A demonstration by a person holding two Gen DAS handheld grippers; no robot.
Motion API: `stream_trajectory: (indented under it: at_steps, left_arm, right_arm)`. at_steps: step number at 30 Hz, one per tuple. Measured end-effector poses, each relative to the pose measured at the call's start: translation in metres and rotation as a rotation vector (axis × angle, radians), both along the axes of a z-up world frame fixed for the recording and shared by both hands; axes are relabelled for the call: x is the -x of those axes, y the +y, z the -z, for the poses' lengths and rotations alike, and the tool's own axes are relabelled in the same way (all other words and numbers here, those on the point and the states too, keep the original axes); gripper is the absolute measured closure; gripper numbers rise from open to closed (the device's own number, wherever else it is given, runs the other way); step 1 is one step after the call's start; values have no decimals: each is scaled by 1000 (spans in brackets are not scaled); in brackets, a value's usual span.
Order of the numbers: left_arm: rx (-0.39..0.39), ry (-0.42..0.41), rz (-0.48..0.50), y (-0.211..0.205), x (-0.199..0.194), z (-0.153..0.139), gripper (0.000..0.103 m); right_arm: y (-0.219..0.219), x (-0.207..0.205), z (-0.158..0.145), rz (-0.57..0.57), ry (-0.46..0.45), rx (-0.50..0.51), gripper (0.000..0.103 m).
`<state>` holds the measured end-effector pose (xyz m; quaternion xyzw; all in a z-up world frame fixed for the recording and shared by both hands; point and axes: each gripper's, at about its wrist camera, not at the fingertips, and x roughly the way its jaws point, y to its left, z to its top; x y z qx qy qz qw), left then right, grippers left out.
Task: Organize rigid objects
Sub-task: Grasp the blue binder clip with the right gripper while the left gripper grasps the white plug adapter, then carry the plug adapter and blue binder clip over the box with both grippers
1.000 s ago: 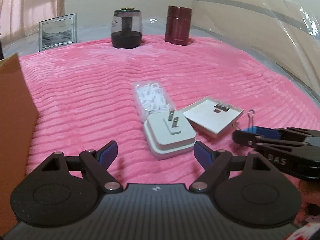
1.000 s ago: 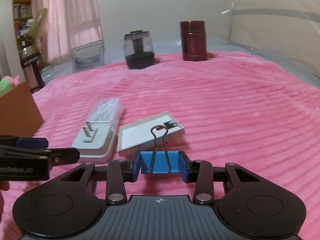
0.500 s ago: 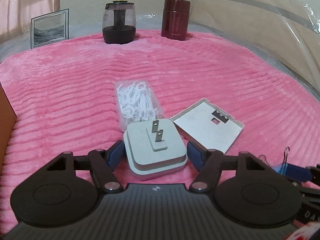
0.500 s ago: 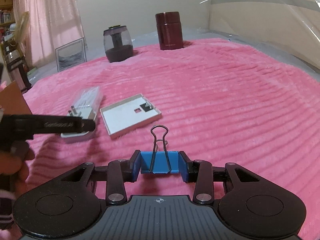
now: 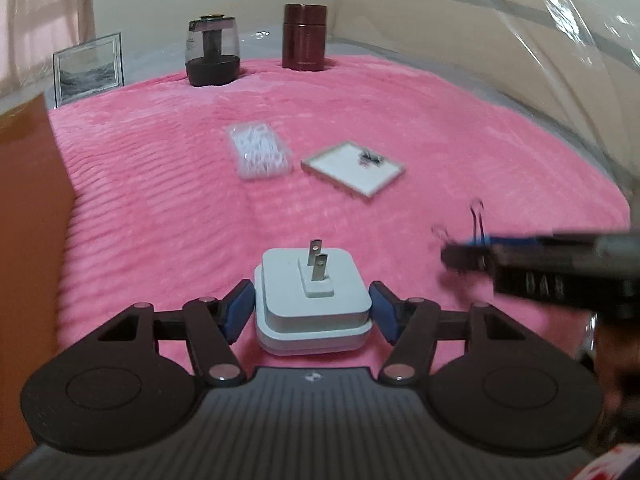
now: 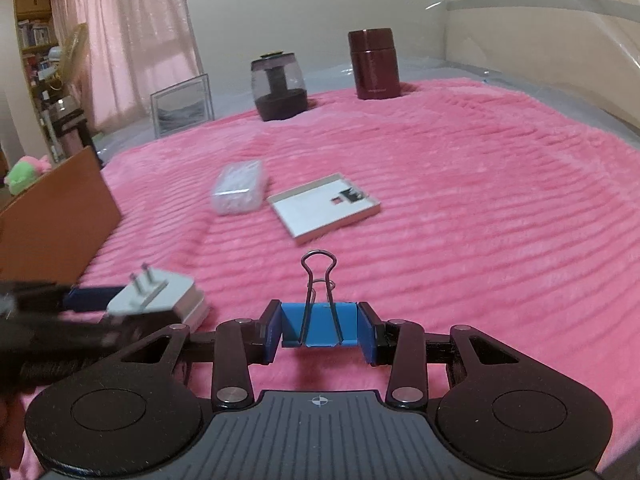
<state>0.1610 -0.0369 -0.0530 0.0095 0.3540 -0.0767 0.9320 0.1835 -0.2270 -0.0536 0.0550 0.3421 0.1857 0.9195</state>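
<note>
Left wrist view shows your left claw [image 5: 312,312] squeezing a white plug adapter [image 5: 312,300] between its two blue pads [image 5: 236,314]. The adapter sits right in the middle of the claw, with its two metal prongs [image 5: 316,266] pointing up. It looks lifted a little above the pink blanket [image 5: 160,200].

Right wrist view shows your right claw [image 6: 319,330] pinched tight on a blue binder clip [image 6: 319,324]. The clip's wire handles [image 6: 319,276] stick up and away from the claw.

Your two claws are near each other. The left claw is just to the left of the right one.

Farther ahead of both claws, a clear box of small white things [image 5: 258,154] lies on the blanket. Just to its right lies a flat white tray [image 5: 352,174]. They are close but not touching.

Way out in front stand a dark glass jar [image 6: 279,88] and a dark red can [image 6: 374,64]. A small picture frame [image 6: 182,106] stands to their left. A brown cardboard box [image 5: 28,220] is at the left side of the left claw.
</note>
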Motion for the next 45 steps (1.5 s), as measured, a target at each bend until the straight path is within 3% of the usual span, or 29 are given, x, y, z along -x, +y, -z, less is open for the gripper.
stream_trajectory:
  at_steps: [3,5,7,16,23,31,45]
  left_arm:
    - [13,-3,-4,3,20,5,44]
    - [3,-6,-20,3,23,9,36]
    - [-7,-17,-34,3,23,12,34]
    - [-89,-26,0,-12,7,18,35]
    - [-157,-42,33,-15,11,24,41]
    - [-130,-52,52,-15,32,9,41]
    - [-36,-128,47,6,88,-51,41]
  right_arm:
    - [2,15,-1,-4,2,6,67]
    - [0,22,0,3,11,0,67]
    - [-1,26,1,10,16,-2,67]
    - [-2,38,-1,19,22,7,67]
    - [0,39,-4,14,18,13,67]
    - [3,48,-17,-1,-3,9,67]
    - [16,90,-58,-29,-57,6,67]
